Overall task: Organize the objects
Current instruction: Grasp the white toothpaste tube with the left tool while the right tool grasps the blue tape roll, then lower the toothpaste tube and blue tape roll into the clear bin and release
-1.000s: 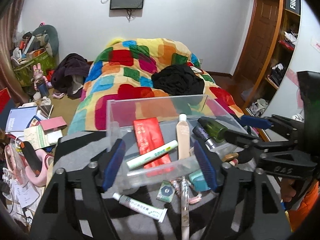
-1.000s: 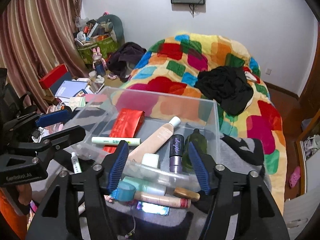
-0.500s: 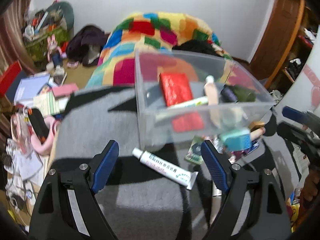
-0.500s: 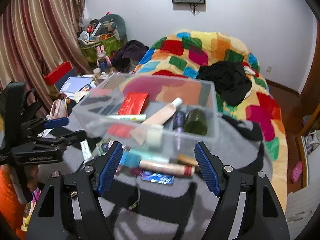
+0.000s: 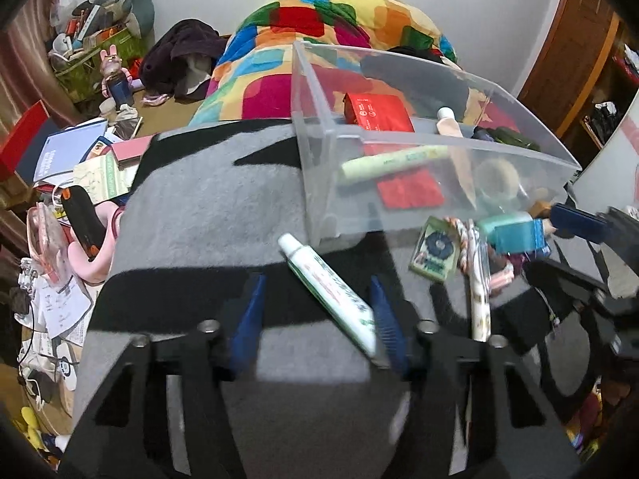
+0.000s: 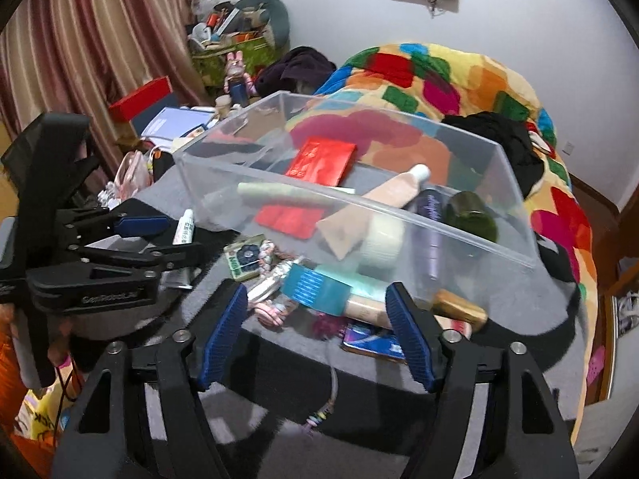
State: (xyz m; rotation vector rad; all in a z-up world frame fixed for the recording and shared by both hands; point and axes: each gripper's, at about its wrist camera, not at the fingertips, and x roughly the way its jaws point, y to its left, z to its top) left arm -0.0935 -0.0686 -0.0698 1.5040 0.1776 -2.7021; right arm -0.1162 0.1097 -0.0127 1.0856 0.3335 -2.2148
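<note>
A clear plastic box stands on a grey blanket and holds a red packet, several tubes and a dark green bottle. In front of it lies a white tube with green print. My left gripper straddles the tube's crimped end and its jaws are closing; the right pad is at the tube, the left pad stands off. My right gripper is also closing, low over a teal-capped tube among loose items, with its pads clear of it.
A small green packet, a slim patterned tube, a gold-capped item and a blue card lie by the box. A colourful quilt is behind. Books and clutter cover the floor at left.
Both grippers have sunk toward the loose items in front of the box. The left jaws widened, then narrowed around the white tube. The right jaws have narrowed over the teal-capped tube.
</note>
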